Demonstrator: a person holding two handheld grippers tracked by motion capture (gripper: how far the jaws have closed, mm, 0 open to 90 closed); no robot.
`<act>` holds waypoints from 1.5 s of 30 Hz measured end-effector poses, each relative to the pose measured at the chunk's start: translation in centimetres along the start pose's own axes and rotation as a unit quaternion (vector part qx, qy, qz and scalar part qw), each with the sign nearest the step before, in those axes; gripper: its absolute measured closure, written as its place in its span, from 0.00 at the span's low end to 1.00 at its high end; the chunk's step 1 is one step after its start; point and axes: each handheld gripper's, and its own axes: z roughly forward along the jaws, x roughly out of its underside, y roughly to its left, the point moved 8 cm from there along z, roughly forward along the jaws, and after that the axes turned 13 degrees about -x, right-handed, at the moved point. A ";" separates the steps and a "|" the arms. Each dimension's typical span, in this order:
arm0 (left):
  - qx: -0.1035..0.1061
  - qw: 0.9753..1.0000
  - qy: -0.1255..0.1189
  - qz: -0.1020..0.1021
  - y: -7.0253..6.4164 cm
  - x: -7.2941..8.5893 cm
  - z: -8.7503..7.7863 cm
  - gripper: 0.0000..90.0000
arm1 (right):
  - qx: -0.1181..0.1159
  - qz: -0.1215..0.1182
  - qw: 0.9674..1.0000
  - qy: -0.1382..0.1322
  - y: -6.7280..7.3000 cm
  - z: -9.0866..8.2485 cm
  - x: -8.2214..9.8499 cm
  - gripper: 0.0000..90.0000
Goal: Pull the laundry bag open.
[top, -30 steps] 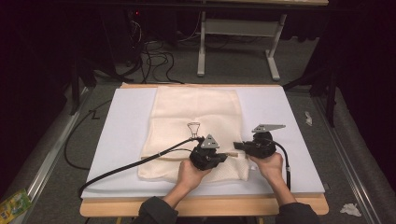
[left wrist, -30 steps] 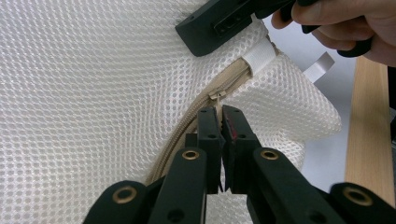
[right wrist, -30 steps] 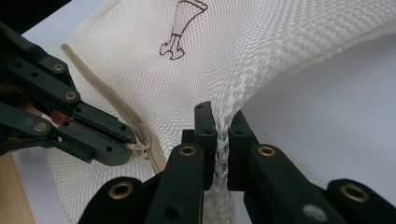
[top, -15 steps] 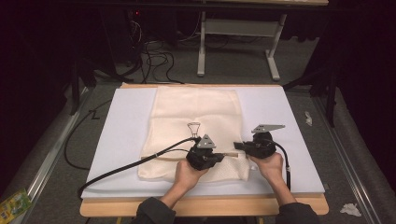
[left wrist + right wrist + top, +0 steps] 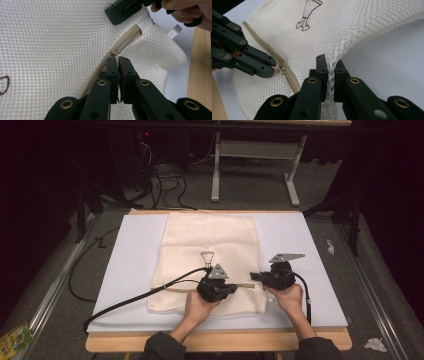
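The cream mesh laundry bag [image 5: 210, 255] lies flat on the white board [image 5: 130, 265], near the person's edge. The left gripper [image 5: 118, 61] is pressed together on the beige zipper pull [image 5: 116, 53], approx. mid-way along the zipper. The right gripper [image 5: 330, 67] pinches the bag's mesh edge to hold it. Zipper work is begun, I judge; which way it must go I cannot tell.

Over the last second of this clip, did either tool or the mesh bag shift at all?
Barely. The left tool, shut on the beige zipper pull, edged slightly towards the right tool. That one stayed shut on the cream mesh laundry bag, which kept its place on the white table mat.
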 end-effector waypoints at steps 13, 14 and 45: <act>-0.006 1.000 -0.001 -0.002 0.7 0.3 -0.7 0.97 | 0.000 0.004 1.000 0.000 -0.2 -0.1 0.0 0.98; -0.007 1.000 -0.001 -0.002 0.8 0.3 -0.8 0.97 | 0.001 0.004 1.000 0.000 -0.2 -0.1 0.0 0.98; -0.031 0.999 -0.011 -0.003 2.3 1.0 -2.9 0.97 | 0.006 0.005 1.000 -0.005 -0.4 -0.4 0.1 0.98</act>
